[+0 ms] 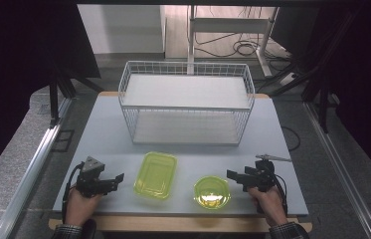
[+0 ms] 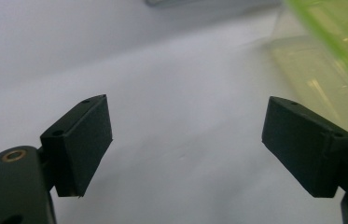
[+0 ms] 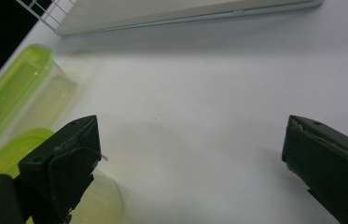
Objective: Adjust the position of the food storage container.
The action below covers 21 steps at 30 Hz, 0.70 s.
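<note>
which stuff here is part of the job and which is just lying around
Part of the job:
- rectangular yellow-green container, nearest the open left gripper
- round yellow-green bowl, beside the open right gripper
- probably the white wire rack behind them

Lying about:
- cables on the floor
- white frame beyond the table

Left gripper (image 1: 116,180) and right gripper (image 1: 233,177) — jaws wide apart, empty.

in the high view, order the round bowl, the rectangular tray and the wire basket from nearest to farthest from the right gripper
From the right gripper:
1. round green bowl, just beside it, toward the table's middle.
2. rectangular green tray, farther over, nearer the left gripper.
3. white wire basket, at the table's far side.
</note>
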Tool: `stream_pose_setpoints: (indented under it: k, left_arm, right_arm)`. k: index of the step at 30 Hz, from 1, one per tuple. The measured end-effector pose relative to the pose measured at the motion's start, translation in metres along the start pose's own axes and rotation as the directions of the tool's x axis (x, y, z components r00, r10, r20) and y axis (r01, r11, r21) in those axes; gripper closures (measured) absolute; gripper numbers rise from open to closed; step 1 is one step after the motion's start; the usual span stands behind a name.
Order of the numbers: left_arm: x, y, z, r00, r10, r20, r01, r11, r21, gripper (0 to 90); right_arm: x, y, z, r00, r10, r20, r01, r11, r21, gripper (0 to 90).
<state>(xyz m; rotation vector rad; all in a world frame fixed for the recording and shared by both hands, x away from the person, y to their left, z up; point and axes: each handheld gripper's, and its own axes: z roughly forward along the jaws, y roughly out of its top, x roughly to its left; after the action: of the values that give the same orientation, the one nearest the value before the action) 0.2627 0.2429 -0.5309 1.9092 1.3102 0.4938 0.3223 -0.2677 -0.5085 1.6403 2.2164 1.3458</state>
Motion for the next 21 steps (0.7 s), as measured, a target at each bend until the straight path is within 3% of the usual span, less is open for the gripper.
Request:
stream_pose_setpoints:
  k: [5,12,16,21]
  left_arm:
    - [-0.008,0.005,-0.002,0.9990,0.037,0.025,-0.037,0.9991,-0.020,15.8]
    - [-0.011,0.008,-0.004,0.9964,0.019,0.083,-0.016,0.9994,-0.031,9.6]
    - [-0.012,0.008,-0.003,0.9969,0.013,0.077,-0.012,0.9998,-0.015,7.5]
    - [-0.014,0.008,-0.003,0.9978,0.012,0.065,-0.011,0.9999,-0.008,5.7]
  right_arm:
    - [0.001,0.001,0.000,0.9988,-0.043,0.022,0.042,0.999,0.015,2.3]
    - [0.003,0.002,-0.001,0.9943,-0.100,0.037,0.100,0.995,0.016,2.0]
    - [0.007,0.003,-0.001,0.9894,-0.141,0.034,0.140,0.990,0.028,2.1]
    - [0.012,0.004,-0.002,0.9802,-0.185,0.070,0.183,0.982,0.043,4.3]
